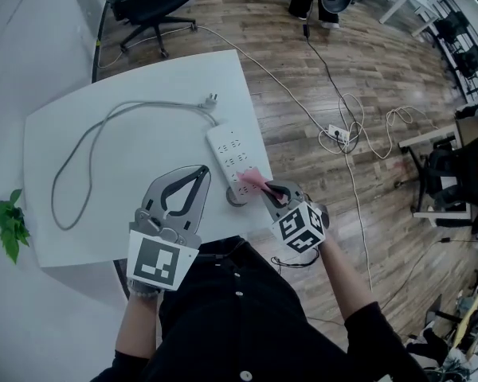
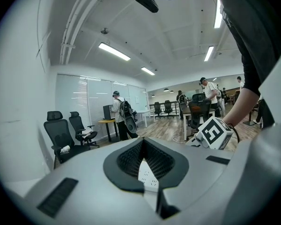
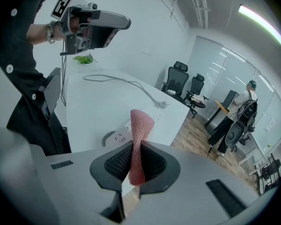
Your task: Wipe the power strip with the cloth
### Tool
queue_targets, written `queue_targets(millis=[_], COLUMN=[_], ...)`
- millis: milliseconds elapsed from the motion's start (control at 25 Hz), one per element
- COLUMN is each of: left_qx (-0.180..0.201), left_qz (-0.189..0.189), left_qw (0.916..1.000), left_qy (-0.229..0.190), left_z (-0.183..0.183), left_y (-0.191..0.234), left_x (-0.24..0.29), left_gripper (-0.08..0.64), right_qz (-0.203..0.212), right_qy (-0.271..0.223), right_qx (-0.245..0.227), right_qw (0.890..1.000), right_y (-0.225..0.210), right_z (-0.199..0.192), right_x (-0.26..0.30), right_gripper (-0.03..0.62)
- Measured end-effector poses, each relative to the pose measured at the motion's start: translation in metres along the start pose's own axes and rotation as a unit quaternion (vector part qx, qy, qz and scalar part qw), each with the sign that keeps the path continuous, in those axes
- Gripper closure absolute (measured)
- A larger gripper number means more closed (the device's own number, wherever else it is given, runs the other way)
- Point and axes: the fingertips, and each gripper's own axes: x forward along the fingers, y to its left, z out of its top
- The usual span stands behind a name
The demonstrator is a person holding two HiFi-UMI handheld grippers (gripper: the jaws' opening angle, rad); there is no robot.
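The white power strip (image 1: 231,159) lies along the table's right edge, and its grey cable (image 1: 88,142) loops left to a loose plug (image 1: 211,99). My right gripper (image 1: 269,191) is shut on a pink cloth (image 1: 253,180) that hangs just over the strip's near end. In the right gripper view the cloth (image 3: 139,125) stands up from between the jaws, with the strip (image 3: 122,132) below it. My left gripper (image 1: 202,170) hovers just left of the strip, its fingertips together and nothing held. Through the gap in its jaws I see the strip (image 2: 147,175).
A round grey disc (image 1: 237,197) sits on the white table (image 1: 143,165) by the strip's near end. A small green plant (image 1: 12,225) is off the table's left side. Office chairs (image 1: 147,6) and floor cables (image 1: 342,130) lie beyond the table. People stand in the background.
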Motion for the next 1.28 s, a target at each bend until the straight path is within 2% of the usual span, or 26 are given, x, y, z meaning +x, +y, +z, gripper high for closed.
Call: queue_targets(millis=[400,720,1000,1280], left_qx=[-0.006,-0.015,-0.025,-0.035], left_qz=[0.044,0.088,0.125,0.157], left_qw=[0.9990,0.9959,0.9914,0.9862], left_qy=[0.002,0.013,0.028,0.038], left_z=[-0.009,-0.017,-0.026,-0.032], left_y=[0.019,0.033,0.040,0.048], left_x=[-0.027,-0.050,-0.070,-0.092], left_gripper=[0.549,0.549,0.549,0.549], right_qz=[0.001,0.006,0.003,0.001], right_qy=[-0.022,-0.044,-0.044,-0.023], right_qx=[-0.070,-0.094,-0.119,-0.130], right_qw=[0.997,0.995,0.992,0.991], right_y=[-0.029,-0.053,-0.064,-0.070], right_z=[0.050,0.095,0.122,0.129], right_x=[0.029,0.065,0.100,0.131], right_gripper=[0.535,0.535,0.535,0.535])
